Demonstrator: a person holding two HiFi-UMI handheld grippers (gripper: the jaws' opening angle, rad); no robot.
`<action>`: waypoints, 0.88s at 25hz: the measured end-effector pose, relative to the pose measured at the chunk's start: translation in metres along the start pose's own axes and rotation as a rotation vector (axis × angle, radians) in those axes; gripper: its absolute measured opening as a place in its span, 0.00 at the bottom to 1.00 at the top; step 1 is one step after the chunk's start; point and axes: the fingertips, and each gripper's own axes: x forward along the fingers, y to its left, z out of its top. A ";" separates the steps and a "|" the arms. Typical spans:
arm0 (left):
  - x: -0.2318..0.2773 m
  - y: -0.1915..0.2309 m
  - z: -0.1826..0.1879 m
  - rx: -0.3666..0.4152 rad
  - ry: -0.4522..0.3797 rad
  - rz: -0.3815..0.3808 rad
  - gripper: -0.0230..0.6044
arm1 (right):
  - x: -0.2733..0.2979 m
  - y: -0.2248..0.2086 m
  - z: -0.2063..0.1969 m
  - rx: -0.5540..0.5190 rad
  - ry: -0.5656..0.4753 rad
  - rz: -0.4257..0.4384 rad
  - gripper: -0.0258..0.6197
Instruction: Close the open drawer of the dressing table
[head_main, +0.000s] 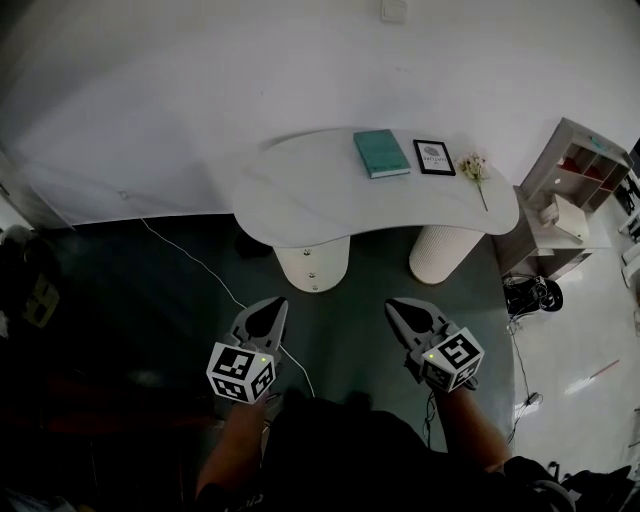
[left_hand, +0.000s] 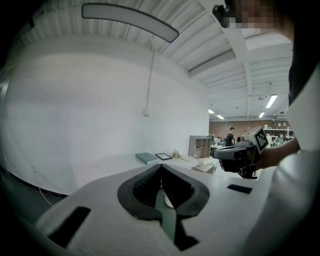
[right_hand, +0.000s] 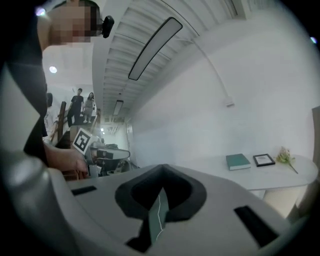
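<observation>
1. The dressing table stands against a white wall (head_main: 200, 80). Its white, kidney-shaped tabletop (head_main: 300, 195) rests on two rounded supports.
2. The drawer unit (head_main: 312, 268) sits under the front edge of the tabletop, left of the middle. Two small knobs (head_main: 310, 253) show on its curved front. From above the front looks flush, and whether a drawer stands slightly out cannot be told.
3. A ribbed white leg (head_main: 440, 255) holds up the right part, under the front edge.
4. A teal book (head_main: 381, 153) lies flat near the back edge of the tabletop, right of the middle. A dark picture frame (head_main: 434, 157) lies just beside it to the right. A flower sprig (head_main: 474, 170) lies near the right end.
5. The left gripper (head_main: 270, 306) hangs over the dark floor (head_main: 150, 290), in front of the drawer unit and apart from it. Its jaws are pressed together at the tips with nothing held between them.
6. The right gripper (head_main: 398, 306) hangs level with it, in front of the gap between the drawer unit and the leg. Its jaws are also closed tight and hold nothing.
7. Both grippers point toward the dressing table, and neither touches it.
8. A white cable (head_main: 190, 258) runs across the floor, from the wall on the left toward the left gripper.
9. A small shelf unit (head_main: 580, 165) stands just beside the right end of the tabletop.
</observation>
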 end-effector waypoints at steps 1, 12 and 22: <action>-0.002 0.000 0.001 0.003 -0.003 -0.002 0.05 | 0.000 0.002 0.002 -0.006 -0.004 -0.004 0.04; -0.004 0.029 0.019 0.030 -0.038 -0.017 0.05 | 0.020 0.011 0.027 -0.035 -0.048 -0.052 0.04; -0.016 0.060 0.013 0.019 -0.035 -0.020 0.05 | 0.057 0.039 0.034 -0.057 -0.067 -0.019 0.04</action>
